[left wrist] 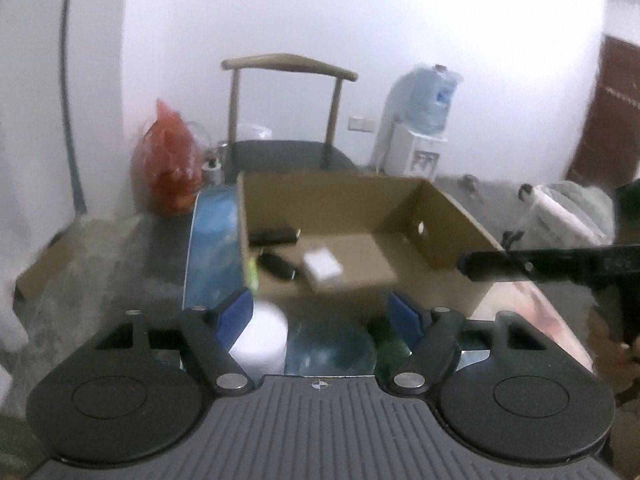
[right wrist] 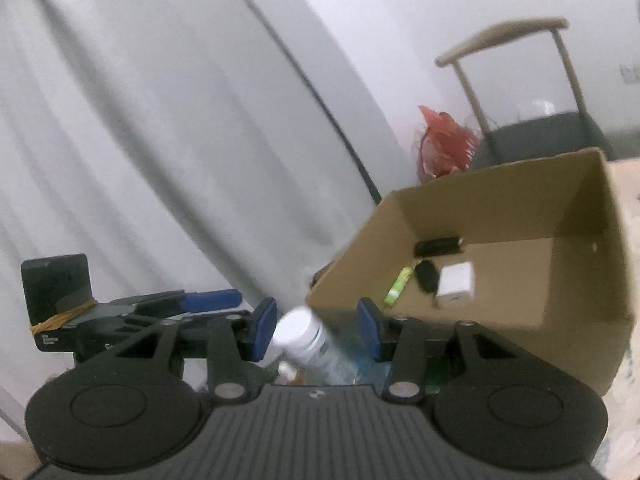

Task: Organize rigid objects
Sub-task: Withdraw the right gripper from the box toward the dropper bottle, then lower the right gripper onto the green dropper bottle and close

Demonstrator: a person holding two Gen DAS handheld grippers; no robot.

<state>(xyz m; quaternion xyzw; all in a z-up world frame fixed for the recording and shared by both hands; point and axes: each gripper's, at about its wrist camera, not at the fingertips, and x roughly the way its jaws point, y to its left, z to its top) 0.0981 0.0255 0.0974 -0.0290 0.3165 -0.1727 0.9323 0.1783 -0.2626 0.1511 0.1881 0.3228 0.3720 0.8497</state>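
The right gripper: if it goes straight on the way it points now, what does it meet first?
Probably the white bottle, which lies between the open jaws of the right gripper, untouched as far as I can tell. Beyond stands the cardboard box. Blur makes depth uncertain.

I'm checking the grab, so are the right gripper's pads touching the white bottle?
Apart. The right wrist view shows the right gripper open around the white bottle, with a visible gap between each blue pad and the bottle.

White bottle [left wrist: 262, 336] motion-blurred, partly behind a blue pad.
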